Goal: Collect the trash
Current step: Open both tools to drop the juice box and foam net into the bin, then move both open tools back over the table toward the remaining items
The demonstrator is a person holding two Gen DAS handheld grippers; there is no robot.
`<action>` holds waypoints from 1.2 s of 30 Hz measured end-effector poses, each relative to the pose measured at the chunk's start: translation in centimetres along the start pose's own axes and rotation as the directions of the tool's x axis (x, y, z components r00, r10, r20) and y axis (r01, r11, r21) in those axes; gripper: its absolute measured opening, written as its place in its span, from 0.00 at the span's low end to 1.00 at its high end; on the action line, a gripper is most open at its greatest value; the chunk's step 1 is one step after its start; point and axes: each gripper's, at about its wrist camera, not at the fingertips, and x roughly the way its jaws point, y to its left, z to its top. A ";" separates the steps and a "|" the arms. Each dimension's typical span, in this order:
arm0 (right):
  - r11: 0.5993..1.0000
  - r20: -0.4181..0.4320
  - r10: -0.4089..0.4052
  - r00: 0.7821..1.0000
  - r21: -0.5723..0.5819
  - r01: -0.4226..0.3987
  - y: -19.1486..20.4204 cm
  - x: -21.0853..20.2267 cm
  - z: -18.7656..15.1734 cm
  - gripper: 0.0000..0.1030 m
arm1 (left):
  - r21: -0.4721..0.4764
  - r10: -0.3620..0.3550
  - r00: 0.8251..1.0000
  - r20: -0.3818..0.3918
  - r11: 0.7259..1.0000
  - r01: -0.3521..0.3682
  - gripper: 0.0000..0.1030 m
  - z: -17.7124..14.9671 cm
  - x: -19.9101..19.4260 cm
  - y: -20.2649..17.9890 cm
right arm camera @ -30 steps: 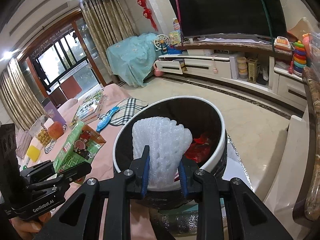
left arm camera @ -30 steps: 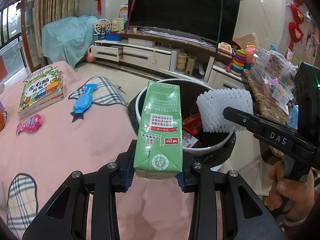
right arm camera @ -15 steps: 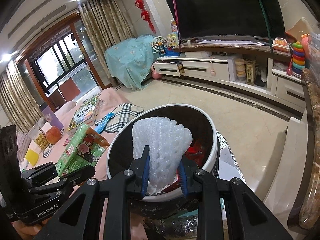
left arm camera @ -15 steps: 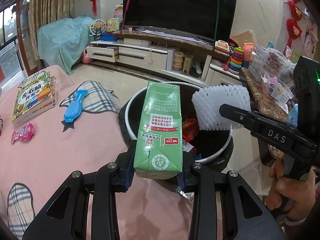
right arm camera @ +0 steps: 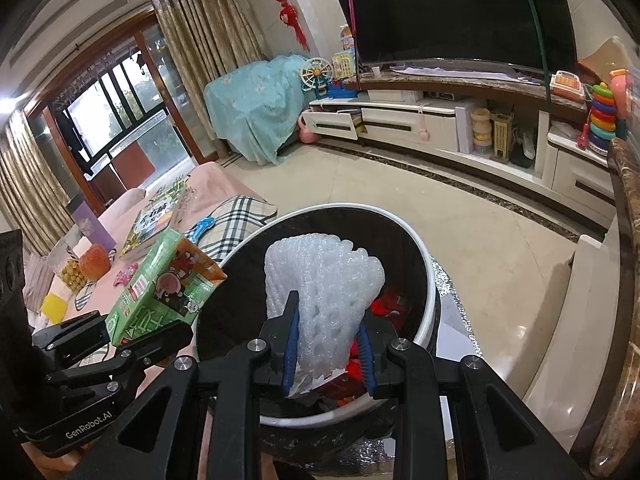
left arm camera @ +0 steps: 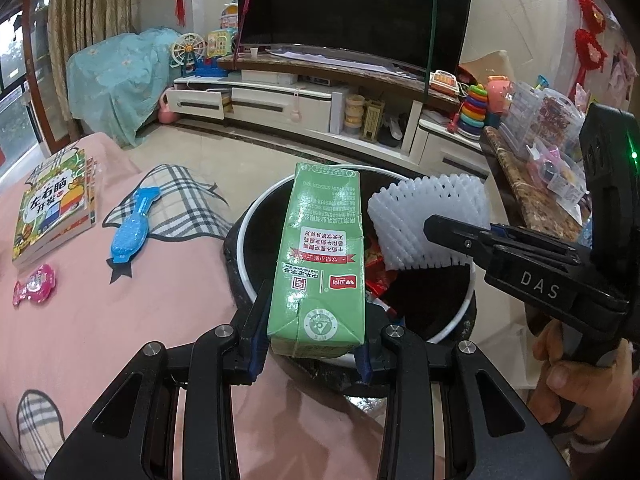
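Note:
My left gripper (left arm camera: 310,344) is shut on a green milk carton (left arm camera: 322,256) and holds it upright over the near rim of the trash bin (left arm camera: 460,318). The carton (right arm camera: 164,284) and left gripper (right arm camera: 132,340) also show at the left of the right wrist view. My right gripper (right arm camera: 328,354) is shut on a white foam fruit net (right arm camera: 324,292) and holds it over the open bin (right arm camera: 428,312). The net (left arm camera: 428,220) and right gripper (left arm camera: 456,236) show at the right of the left wrist view. Red wrappers (right arm camera: 390,304) lie inside the bin.
The pink tablecloth (left arm camera: 80,320) carries a book (left arm camera: 52,204), a blue fish-shaped item (left arm camera: 134,226) and a pink candy wrapper (left arm camera: 34,290). A marble counter (left arm camera: 532,200) with plastic boxes stands right of the bin. A TV cabinet (left arm camera: 304,100) is beyond.
Both grippers have moved forward with their loads, closer over the bin's opening. Both grips are unchanged.

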 end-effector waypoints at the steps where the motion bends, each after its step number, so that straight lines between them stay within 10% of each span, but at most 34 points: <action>1: 1.000 -0.003 -0.002 1.000 0.000 0.002 0.0 0.1 0.1 0.25 | 0.001 0.001 1.000 -0.002 1.000 -0.001 0.32 0.1 0.1 0.0; 12: 1.000 -0.025 -0.021 0.999 0.003 0.021 -0.7 0.8 1.1 0.40 | -0.022 -0.027 0.999 -0.035 0.999 0.026 0.33 0.7 1.3 0.0; 36: 0.995 0.042 0.096 0.995 0.036 -0.097 2.2 -1.6 -0.4 0.85 | -0.155 0.064 0.997 0.035 0.986 -0.058 0.71 -5.7 -4.6 5.6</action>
